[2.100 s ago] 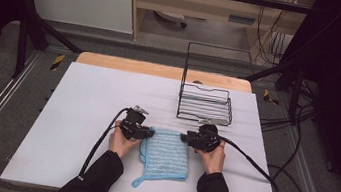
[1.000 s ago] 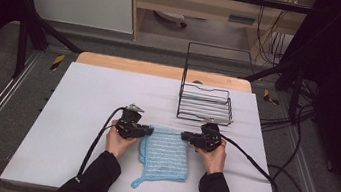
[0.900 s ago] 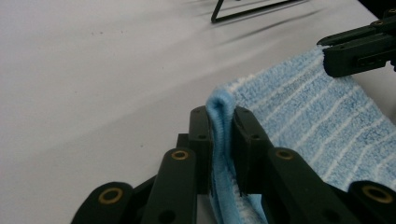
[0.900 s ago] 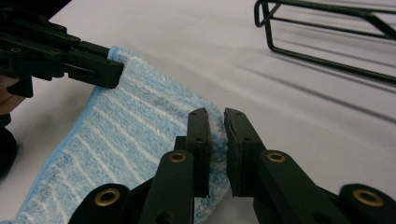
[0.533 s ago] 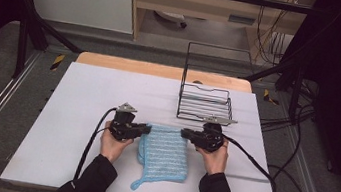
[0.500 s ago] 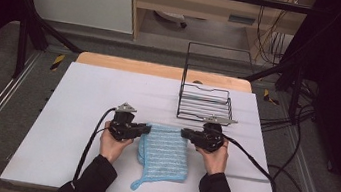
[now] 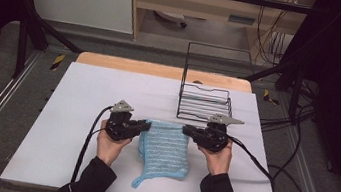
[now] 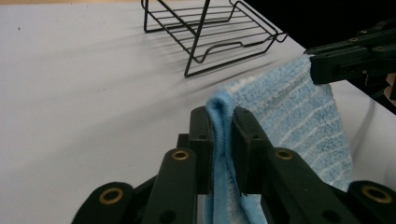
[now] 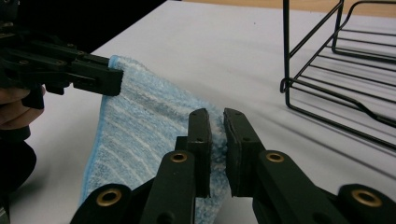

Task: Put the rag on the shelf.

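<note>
Blue cloth [image 7: 166, 146] between both tongs

A black wire rack [image 7: 205, 103] stands empty right of centre on the white bench [image 7: 83, 94], with cables [image 7: 298, 144] trailing at the far right.

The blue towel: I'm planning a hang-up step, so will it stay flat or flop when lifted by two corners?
Likely floppy: the blue towel sags between the left gripper and right gripper, its lower corner trailing. It bunches between the jaws, so it seems soft and thin. Probably light; terry texture should resist slipping.
</note>
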Available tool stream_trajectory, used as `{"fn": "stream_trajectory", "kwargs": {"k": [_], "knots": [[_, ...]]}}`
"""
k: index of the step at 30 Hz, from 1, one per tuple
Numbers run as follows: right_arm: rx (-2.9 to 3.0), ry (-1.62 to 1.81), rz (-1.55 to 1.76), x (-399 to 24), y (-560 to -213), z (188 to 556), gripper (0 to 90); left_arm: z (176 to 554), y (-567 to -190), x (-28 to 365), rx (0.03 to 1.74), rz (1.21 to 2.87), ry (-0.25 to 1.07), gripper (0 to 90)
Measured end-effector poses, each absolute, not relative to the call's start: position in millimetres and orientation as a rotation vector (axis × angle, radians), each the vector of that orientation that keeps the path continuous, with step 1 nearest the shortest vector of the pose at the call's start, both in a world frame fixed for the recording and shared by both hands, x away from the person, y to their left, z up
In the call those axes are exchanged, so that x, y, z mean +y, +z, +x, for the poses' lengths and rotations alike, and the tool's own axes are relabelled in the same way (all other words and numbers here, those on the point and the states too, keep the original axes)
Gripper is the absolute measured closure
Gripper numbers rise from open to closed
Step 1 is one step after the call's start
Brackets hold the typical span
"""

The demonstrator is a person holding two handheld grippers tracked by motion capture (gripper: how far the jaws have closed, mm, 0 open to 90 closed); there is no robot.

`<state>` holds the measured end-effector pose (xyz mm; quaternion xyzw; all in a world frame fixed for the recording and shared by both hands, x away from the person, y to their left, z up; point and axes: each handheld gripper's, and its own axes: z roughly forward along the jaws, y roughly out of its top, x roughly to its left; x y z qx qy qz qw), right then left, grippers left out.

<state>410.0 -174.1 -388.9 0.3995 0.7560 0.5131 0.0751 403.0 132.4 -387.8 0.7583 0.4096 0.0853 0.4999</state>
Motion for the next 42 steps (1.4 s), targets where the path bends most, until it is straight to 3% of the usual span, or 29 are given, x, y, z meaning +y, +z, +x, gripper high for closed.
{"fn": "stream_trajectory", "kwargs": {"k": [42], "knots": [[1.883, 1.642, 0.965, -192, -295, 372, 82.8, 391, -296, 110, 0.81, 1.636, 0.386, 78.8]]}}
